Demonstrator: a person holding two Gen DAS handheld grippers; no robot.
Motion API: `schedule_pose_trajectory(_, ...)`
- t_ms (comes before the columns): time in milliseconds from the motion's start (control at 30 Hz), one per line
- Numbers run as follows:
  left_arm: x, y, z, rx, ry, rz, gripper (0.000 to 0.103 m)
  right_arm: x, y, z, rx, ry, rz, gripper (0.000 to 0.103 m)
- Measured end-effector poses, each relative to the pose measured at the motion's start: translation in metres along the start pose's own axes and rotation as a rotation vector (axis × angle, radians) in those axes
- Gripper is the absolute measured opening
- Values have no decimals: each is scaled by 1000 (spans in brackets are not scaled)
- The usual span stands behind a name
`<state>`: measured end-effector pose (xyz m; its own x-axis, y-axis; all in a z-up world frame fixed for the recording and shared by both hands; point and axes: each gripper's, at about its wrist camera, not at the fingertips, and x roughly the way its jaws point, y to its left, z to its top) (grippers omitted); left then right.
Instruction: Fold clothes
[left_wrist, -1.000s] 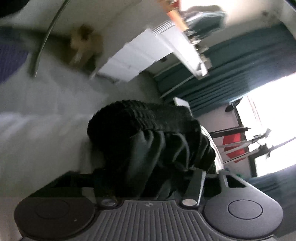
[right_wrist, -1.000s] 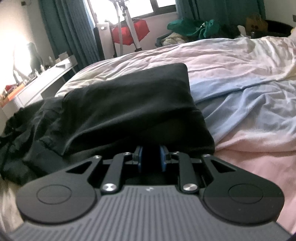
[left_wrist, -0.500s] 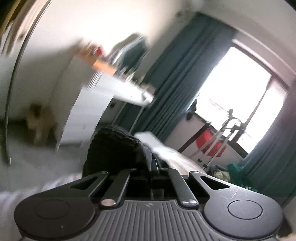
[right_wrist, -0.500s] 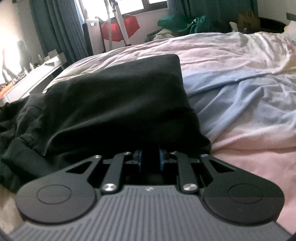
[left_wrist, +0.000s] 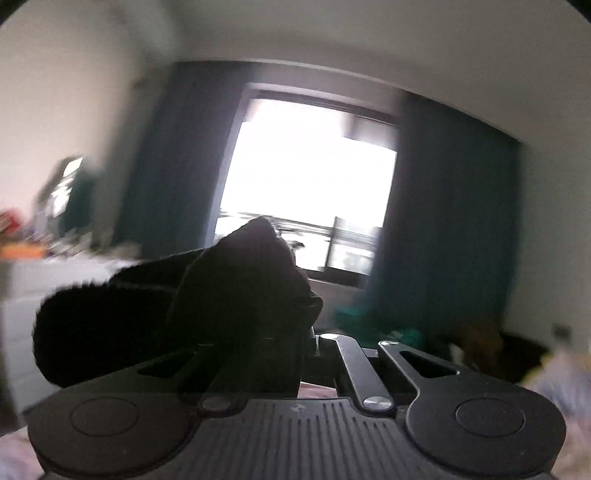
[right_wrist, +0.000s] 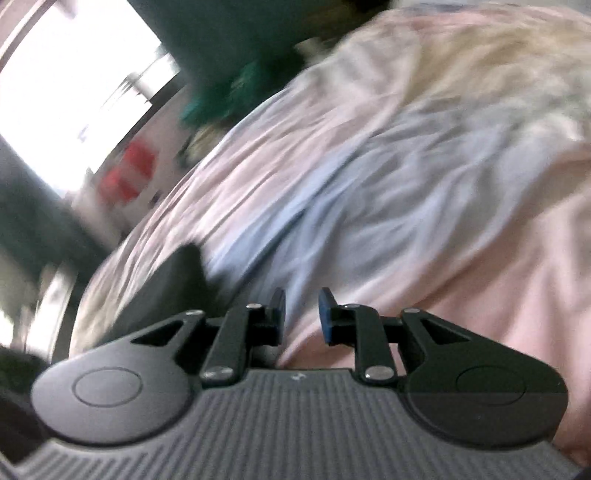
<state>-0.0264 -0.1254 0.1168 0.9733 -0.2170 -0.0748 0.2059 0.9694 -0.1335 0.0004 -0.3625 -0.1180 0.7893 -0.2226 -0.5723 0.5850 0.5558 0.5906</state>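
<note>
Left tool (left_wrist: 306, 332) pinches black garment (left_wrist: 207, 295), fingertips hidden; right tool (right_wrist: 302, 314) gapes, blurred, holding nothing.

A black cloth (left_wrist: 207, 295) is seen against a bright white window (left_wrist: 306, 192). Dark teal curtains (left_wrist: 443, 229) are hung at both sides. The walls (left_wrist: 66, 110) are painted white. The bed sheet (right_wrist: 406, 177) is coloured pale pink and light blue. Blue pads (right_wrist: 325, 314) are seen on the black right gripper (right_wrist: 301, 314).

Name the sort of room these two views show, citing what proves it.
Most likely a bedroom: a bed with rumpled pink and blue bedding, a curtained window, and a black garment being folded.
</note>
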Motion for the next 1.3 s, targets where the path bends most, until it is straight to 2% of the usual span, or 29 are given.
schedule_pose_trajectory(167, 22, -105, -85, 200, 103, -125, 5, -4, -39, 21, 192, -48, -10, 23)
schedule_pose_trajectory(300, 39, -188, -152, 359, 184, -224, 5, 8, -52, 22, 241, -23, -4, 23)
schedule_pose_trajectory(367, 36, -192, -156, 425, 179, -228, 8, 15, -56, 21, 260, 8, 5, 23)
schedule_pose_trajectory(433, 33, -195, -160, 490, 174, -232, 20, 19, -60, 19, 281, 30, 12, 23)
schedule_pose_trajectory(467, 31, -197, -162, 522, 172, -234, 36, 21, -59, 20, 286, 37, 18, 23)
schedule_pose_trajectory(500, 29, -198, -164, 555, 169, -236, 46, 23, -57, 21, 291, 43, 25, 23)
schedule_pose_trajectory(533, 28, -200, -166, 588, 167, -238, 64, 25, -56, 21, 294, 53, 41, 23)
schedule_pose_trajectory(567, 26, -201, -168, 620, 164, -240, 75, 26, -54, 21, 293, 59, 55, 23)
schedule_pose_trajectory(633, 23, -205, -172, 685, 159, -244, 81, 26, -49, 20, 282, 70, 93, 23)
schedule_pose_trajectory(700, 20, -207, -176, 750, 154, -247, 82, 27, -46, 22, 281, 78, 142, 24)
schedule_pose_trajectory(800, 7, -166, -169, 810, 190, -211, 83, 23, -42, 23, 302, 71, 237, 24)
schedule_pose_trajectory(833, 3, -152, -167, 831, 202, -199, 84, 23, -40, 25, 309, 75, 277, 26)
schedule_pose_trajectory(900, -5, -125, -162, 869, 227, -175, 86, 26, -35, 25, 329, 119, 373, 39)
schedule_pose_trajectory(967, -8, -97, -155, 829, 272, -164, 86, 29, -27, 24, 319, 156, 419, 75)
schedule_pose_trajectory(1000, -9, -82, -152, 808, 293, -157, 86, 30, -23, 22, 302, 159, 412, 81)
schedule_pose_trajectory(1100, -12, -42, -147, 631, 317, -122, 93, 34, -11, 16, 265, 183, 404, 83)
schedule_pose_trajectory(1233, -7, -15, -142, 505, 375, -101, 94, 51, 0, 10, 288, 259, 455, 83)
schedule_pose_trajectory(1300, 0, -13, -140, 490, 394, -101, 95, 59, 11, 9, 228, 250, 444, 83)
